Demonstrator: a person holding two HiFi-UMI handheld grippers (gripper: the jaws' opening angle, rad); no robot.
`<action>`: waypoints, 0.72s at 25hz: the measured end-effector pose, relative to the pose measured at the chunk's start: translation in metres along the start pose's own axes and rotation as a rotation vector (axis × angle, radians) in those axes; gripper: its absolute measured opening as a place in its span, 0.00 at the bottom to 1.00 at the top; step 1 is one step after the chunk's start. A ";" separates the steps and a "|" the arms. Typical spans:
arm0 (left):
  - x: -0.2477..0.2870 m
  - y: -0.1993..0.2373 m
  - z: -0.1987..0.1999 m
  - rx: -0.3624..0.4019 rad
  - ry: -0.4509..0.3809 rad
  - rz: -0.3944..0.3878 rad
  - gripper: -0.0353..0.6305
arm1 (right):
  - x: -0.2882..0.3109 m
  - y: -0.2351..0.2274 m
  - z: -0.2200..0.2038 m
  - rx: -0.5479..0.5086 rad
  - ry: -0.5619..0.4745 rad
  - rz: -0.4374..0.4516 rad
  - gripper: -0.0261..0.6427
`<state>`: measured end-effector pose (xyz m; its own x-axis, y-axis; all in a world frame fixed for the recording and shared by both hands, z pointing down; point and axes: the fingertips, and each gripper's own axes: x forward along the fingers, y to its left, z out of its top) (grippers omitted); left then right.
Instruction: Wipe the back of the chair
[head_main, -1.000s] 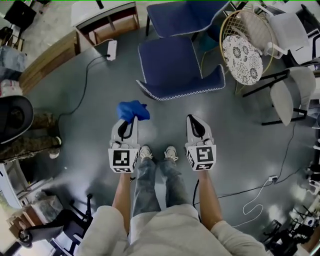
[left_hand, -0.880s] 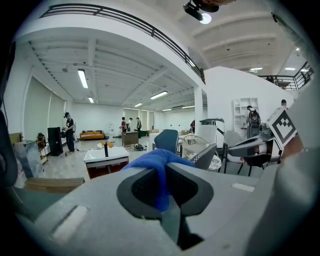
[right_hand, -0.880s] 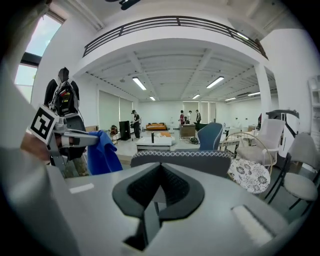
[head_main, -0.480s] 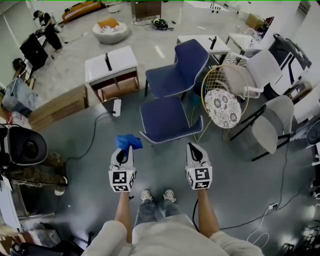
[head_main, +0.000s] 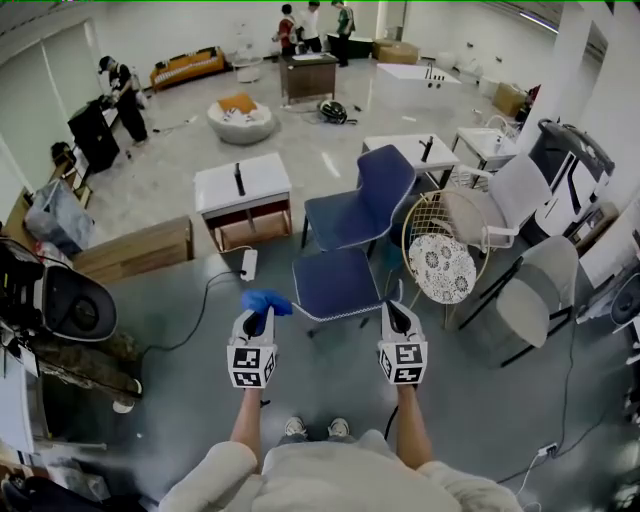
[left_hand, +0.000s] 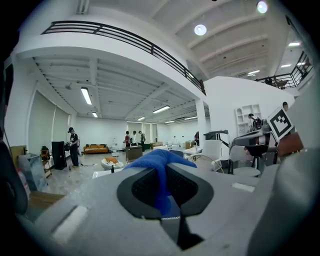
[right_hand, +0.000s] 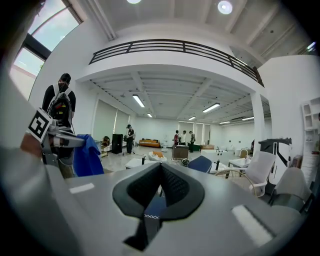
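Note:
Two dark blue chairs stand ahead of me. The nearer blue chair (head_main: 336, 284) shows its seat just beyond both grippers, and the farther blue chair (head_main: 383, 182) shows its backrest. My left gripper (head_main: 257, 321) (left_hand: 162, 172) is shut on a blue cloth (head_main: 265, 301) (left_hand: 159, 161), which bunches out past the tips. My right gripper (head_main: 396, 316) (right_hand: 160, 170) is level with it to the right, shut, with nothing between its jaws. Both are held short of the nearer chair and touch nothing. The right gripper view also catches the cloth (right_hand: 88, 155) at its left.
A wicker chair with a patterned cushion (head_main: 441, 266) stands right of the blue chairs, with white and grey chairs (head_main: 531, 300) beyond it. A white low table (head_main: 244, 186) and a power strip (head_main: 248, 264) with its cable lie ahead left. Several people stand far off.
The head view has swung up from the floor to the room, so the chairs look smaller and farther. Both grippers stay side by side, the left still holding the cloth.

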<state>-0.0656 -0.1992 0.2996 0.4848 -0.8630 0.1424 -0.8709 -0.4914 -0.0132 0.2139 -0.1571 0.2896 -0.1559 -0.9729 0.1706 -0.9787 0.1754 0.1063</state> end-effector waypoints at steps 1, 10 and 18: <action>-0.001 0.002 0.004 -0.001 -0.004 0.001 0.10 | 0.000 0.001 0.004 -0.003 0.000 -0.001 0.04; -0.004 0.010 0.029 0.015 -0.023 -0.005 0.10 | 0.002 0.002 0.024 -0.010 -0.001 -0.011 0.04; -0.003 0.023 0.034 0.017 -0.033 0.009 0.10 | 0.007 0.001 0.030 -0.009 -0.004 -0.021 0.04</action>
<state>-0.0841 -0.2118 0.2655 0.4800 -0.8704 0.1097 -0.8736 -0.4856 -0.0309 0.2079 -0.1684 0.2611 -0.1363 -0.9769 0.1647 -0.9805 0.1568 0.1185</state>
